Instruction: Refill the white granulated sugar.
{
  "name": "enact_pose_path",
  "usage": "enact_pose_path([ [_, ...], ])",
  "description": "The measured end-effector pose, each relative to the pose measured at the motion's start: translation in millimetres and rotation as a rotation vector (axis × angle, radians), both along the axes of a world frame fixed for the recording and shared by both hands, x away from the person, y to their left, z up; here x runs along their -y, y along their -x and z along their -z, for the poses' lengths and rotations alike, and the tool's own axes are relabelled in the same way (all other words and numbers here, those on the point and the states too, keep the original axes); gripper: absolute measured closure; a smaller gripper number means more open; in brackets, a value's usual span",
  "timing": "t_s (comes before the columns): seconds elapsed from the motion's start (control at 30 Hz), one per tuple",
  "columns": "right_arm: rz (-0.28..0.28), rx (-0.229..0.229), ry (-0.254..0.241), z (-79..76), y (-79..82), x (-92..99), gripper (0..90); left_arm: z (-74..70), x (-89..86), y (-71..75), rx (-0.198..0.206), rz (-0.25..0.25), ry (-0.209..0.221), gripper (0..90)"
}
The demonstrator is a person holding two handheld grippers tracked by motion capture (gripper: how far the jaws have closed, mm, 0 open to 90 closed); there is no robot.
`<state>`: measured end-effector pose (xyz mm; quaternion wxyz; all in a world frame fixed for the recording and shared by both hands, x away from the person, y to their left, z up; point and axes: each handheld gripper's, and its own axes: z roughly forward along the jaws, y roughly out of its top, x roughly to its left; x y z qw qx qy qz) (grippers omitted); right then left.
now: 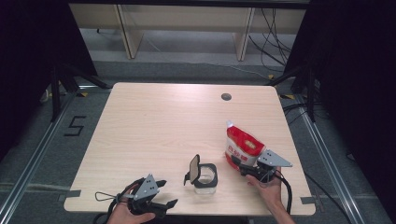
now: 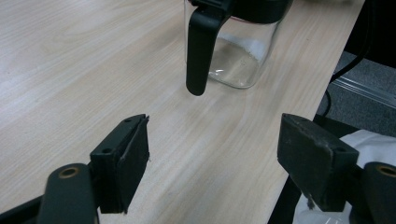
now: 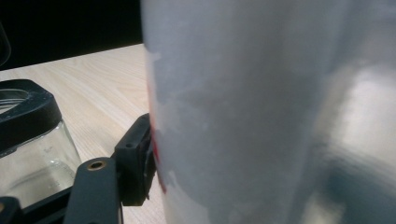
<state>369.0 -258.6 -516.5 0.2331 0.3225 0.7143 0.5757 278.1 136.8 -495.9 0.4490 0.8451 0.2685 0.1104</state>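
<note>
Gripping the red and white bag near its lower end, the right gripper stands at the near right of the table. In the right gripper view one black pad lies against the bag's pale film; whether the far pad presses too cannot be told, so the hold may not be complete. The left gripper has its jaws spread wide with nothing between them, resting near the table's front edge.

The bag stands upright, leaning slightly, just right of a clear glass jar whose black hinged lid is flipped up. A little white powder lies on the jar's bottom.

Handling, as judged: the bag is soft film over loose contents, likely to sag and shift its weight when tilted, and its smooth skin may slip. A pinch low on the body, where the filling backs the film, should hold better than one at the thin top seam. The jar is stiff, smooth and breakable, and light while nearly empty, so it may slide if nudged.

Both things stand near the front edge; the far half of the table offers open room.
</note>
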Motion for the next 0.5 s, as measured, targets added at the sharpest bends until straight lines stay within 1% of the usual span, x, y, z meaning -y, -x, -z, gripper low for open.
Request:
enact_pose_path([
  [0.03,-0.004,-0.002,0.006,-0.1,0.1,0.5,38.3,0.6,0.4,-0.4,0.009,-0.007,0.001,24.7],
  [0.07,-0.013,0.007,-0.003,0.4,-1.0,0.1,39.6,1.3,1.3,-0.2,0.009,-0.013,0.012,24.7],
  [0.1,-0.018,-0.003,-0.009,0.0,-0.4,0.0,39.6,1.7,1.6,0.3,0.004,-0.021,0.015,24.7],
  [0.13,-0.017,0.0,-0.005,0.0,-0.5,0.2,39.8,1.9,1.3,0.0,0.006,-0.014,0.011,24.7],
  [0.17,-0.018,0.005,-0.014,0.3,-0.4,-0.7,40.4,2.0,1.5,0.2,0.003,-0.015,0.012,24.7],
  [0.2,-0.03,0.02,-0.003,0.7,-2.9,-0.1,40.5,1.7,1.6,-0.4,0.01,-0.012,0.011,24.7],
  [0.23,-0.021,0.011,-0.007,0.6,-3.0,-1.1,41.4,2.5,2.9,0.8,-0.011,-0.028,0.03,24.7],
  [0.27,-0.043,0.009,-0.019,0.2,-4.8,-1.5,42.0,2.6,3.0,0.9,-0.013,-0.029,0.031,24.7],
  [0.3,-0.048,0.009,-0.009,-0.2,-5.8,-1.2,42.6,2.7,3.0,1.2,-0.014,-0.031,0.032,24.8],
  [0.33,-0.031,0.047,0.012,0.6,-8.1,-0.3,43.1,1.8,1.6,0.4,0.002,-0.018,0.013,24.8],
  [0.37,-0.036,-0.002,-0.026,-0.2,-4.3,-1.9,43.5,1.7,1.5,0.8,-0.001,-0.022,0.016,24.8],
  [0.4,-0.044,0.011,-0.026,0.0,-5.2,-1.8,44.0,1.5,1.0,-0.4,0.01,-0.009,0.011,24.8],
  [0.43,-0.032,0.009,-0.025,-0.2,-4.5,-1.9,44.4,1.4,1.2,-0.3,0.003,-0.015,0.012,24.8],
  [0.47,-0.025,0.026,-0.024,-0.1,-5.1,-2.3,44.7,1.6,0.6,-0.2,-0.011,-0.021,0.002,24.8],
  [0.5,0.002,0.067,-0.023,1.1,-6.7,-3.6,45.2,1.7,0.2,-0.2,-0.021,-0.014,0.001,24.8],
])
